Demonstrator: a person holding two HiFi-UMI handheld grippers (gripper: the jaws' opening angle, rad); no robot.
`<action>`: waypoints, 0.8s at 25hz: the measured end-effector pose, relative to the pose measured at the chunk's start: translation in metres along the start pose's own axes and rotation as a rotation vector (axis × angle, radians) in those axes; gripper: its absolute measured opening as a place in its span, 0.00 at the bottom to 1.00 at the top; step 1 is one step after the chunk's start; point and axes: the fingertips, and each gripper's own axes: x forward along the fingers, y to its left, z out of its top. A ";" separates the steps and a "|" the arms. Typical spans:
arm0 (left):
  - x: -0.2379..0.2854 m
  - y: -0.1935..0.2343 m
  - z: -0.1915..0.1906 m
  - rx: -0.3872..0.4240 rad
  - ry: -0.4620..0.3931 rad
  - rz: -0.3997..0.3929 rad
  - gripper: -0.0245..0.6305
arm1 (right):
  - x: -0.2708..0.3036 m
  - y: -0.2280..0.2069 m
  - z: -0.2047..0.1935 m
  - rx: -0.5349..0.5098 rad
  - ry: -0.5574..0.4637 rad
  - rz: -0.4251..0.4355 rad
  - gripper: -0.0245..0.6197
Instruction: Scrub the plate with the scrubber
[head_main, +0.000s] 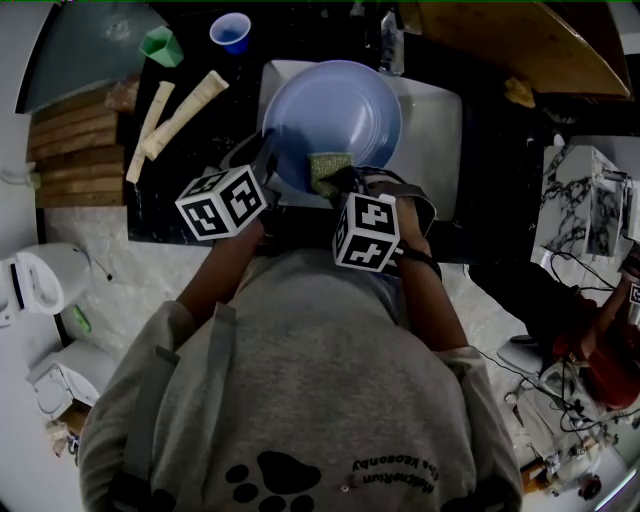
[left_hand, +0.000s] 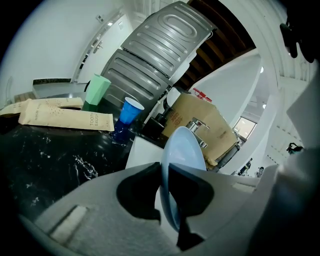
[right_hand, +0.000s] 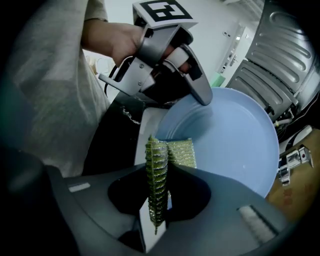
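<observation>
Plate (head_main: 335, 115): I am pinching its rim in the left gripper (left_hand: 165, 172), risking slippage while the right gripper (right_hand: 158, 200) is pressing its clamped scrubber (head_main: 328, 167).

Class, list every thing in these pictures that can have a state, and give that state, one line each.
plate: held tilted above the sink, rim clamped.
scrubber: gripped, folded, lying against the plate's near edge.
left gripper: fingers shut on the plate's rim.
right gripper: fingers shut on the scrubber.
blue cup: upright on the counter.
paper packets: lying flat on the counter.
</observation>
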 end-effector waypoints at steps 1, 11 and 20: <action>0.000 0.000 0.002 0.002 -0.005 0.000 0.09 | -0.001 0.004 0.000 0.005 -0.003 0.021 0.15; -0.001 -0.005 0.004 0.046 -0.017 0.010 0.09 | -0.026 0.026 0.006 0.034 -0.021 0.178 0.14; 0.000 -0.001 -0.001 0.059 -0.005 0.027 0.08 | -0.060 0.015 0.015 0.066 -0.091 0.135 0.14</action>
